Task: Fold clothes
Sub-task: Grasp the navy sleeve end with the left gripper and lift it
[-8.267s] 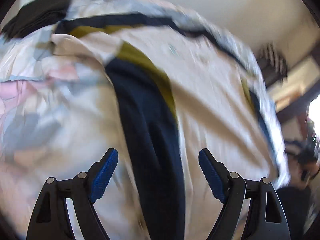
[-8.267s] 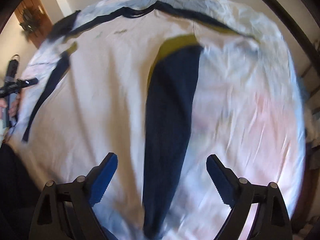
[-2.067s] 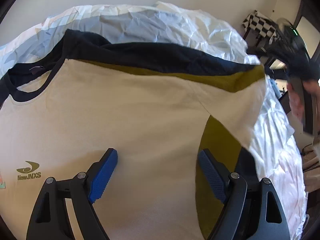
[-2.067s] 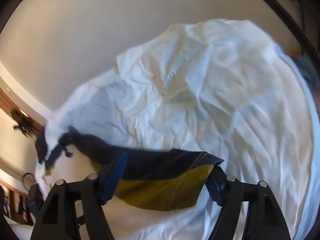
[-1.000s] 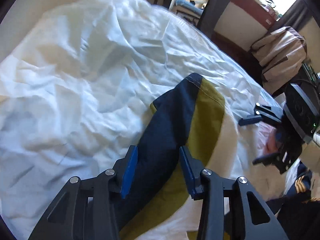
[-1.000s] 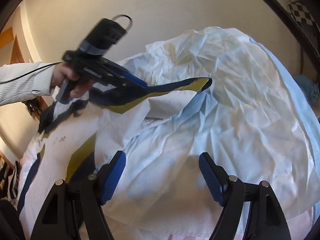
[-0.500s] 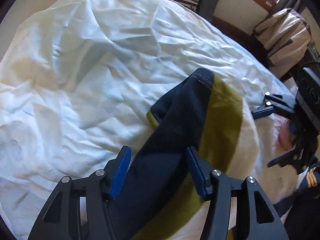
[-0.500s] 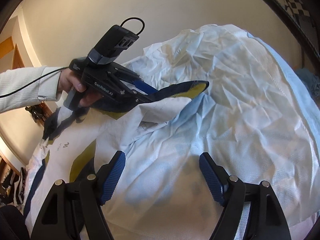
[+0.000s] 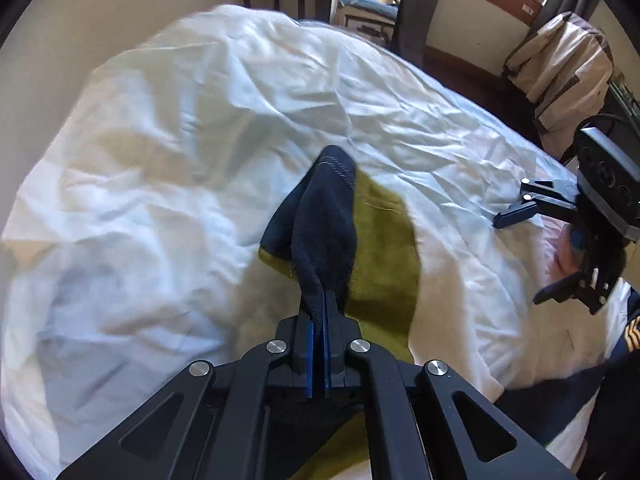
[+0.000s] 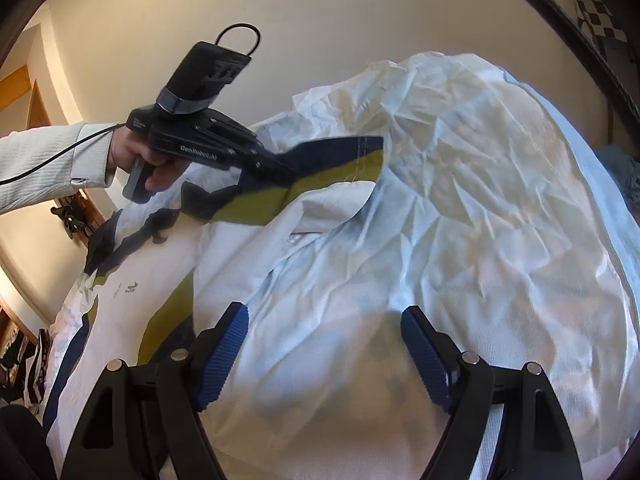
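Note:
A cream shirt [image 10: 132,280] with navy and olive trim lies spread on a bed under a white sheet [image 10: 480,200]. My left gripper [image 9: 319,300] is shut on the shirt's navy and olive sleeve [image 9: 328,216], pinching the navy cloth so the cuff sticks out past the pads. In the right wrist view the left gripper [image 10: 288,170] holds that sleeve [image 10: 340,156] raised a little off the shirt, gripped by a hand [image 10: 160,176] in a white cuff. My right gripper [image 10: 324,344] hovers open over the folded shirt edge, nothing between its fingers; it also shows at the side as the right gripper [image 9: 520,260].
The bed stands against a beige wall [image 10: 320,20]. A dark bed post [image 9: 416,8] rises at the far edge, and a beige jacket [image 9: 560,64] hangs on a chair beyond it. Wooden door trim [image 10: 24,92] shows far left.
The left jaws, open around the sleeve half a second ago, have closed on its navy cloth and lifted it slightly. The right gripper has stayed put and open.

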